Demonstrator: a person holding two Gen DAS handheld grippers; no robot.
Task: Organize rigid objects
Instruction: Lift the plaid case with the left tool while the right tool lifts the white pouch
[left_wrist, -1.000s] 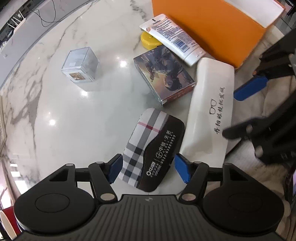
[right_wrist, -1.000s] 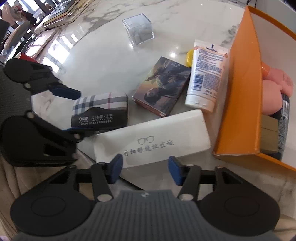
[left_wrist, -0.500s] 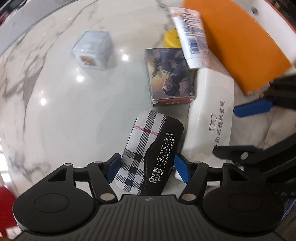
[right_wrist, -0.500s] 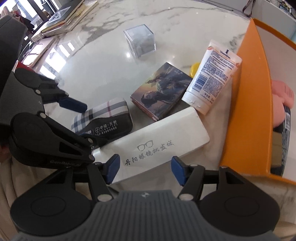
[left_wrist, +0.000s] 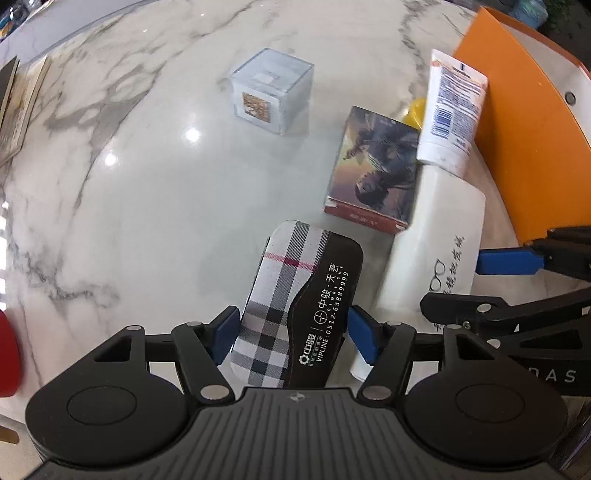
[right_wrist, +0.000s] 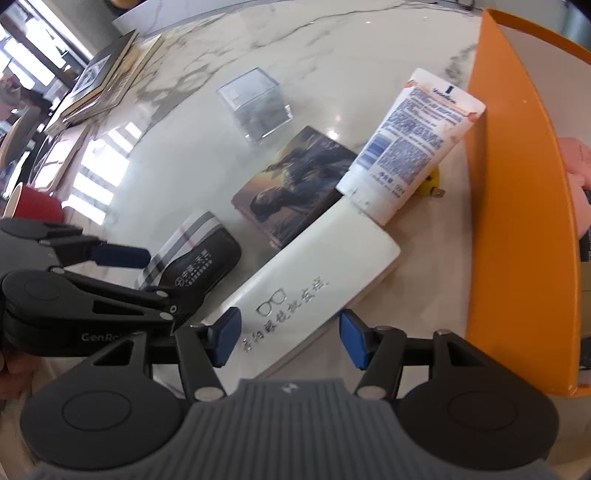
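Observation:
A plaid-and-black glasses case (left_wrist: 299, 306) lies on the marble table, its near end between the open fingers of my left gripper (left_wrist: 293, 338); whether the pads touch it I cannot tell. It also shows in the right wrist view (right_wrist: 192, 262). A long white glasses case (right_wrist: 314, 291) lies with its near end between the open fingers of my right gripper (right_wrist: 290, 338); it also shows in the left wrist view (left_wrist: 436, 254). An orange box (right_wrist: 517, 221) stands at the right, with pink and dark items inside.
A picture-printed box (left_wrist: 376, 173), a white lotion tube (left_wrist: 450, 110) over a yellow item (left_wrist: 413, 112), and a clear cube (left_wrist: 271, 90) lie further back. Books (right_wrist: 99, 77) are stacked far left. A red object (left_wrist: 7, 358) sits at the table's left edge.
Both grippers have moved forward, so each case end now sits deeper between its fingers. Both views have swung; the cases have not visibly shifted on the table.

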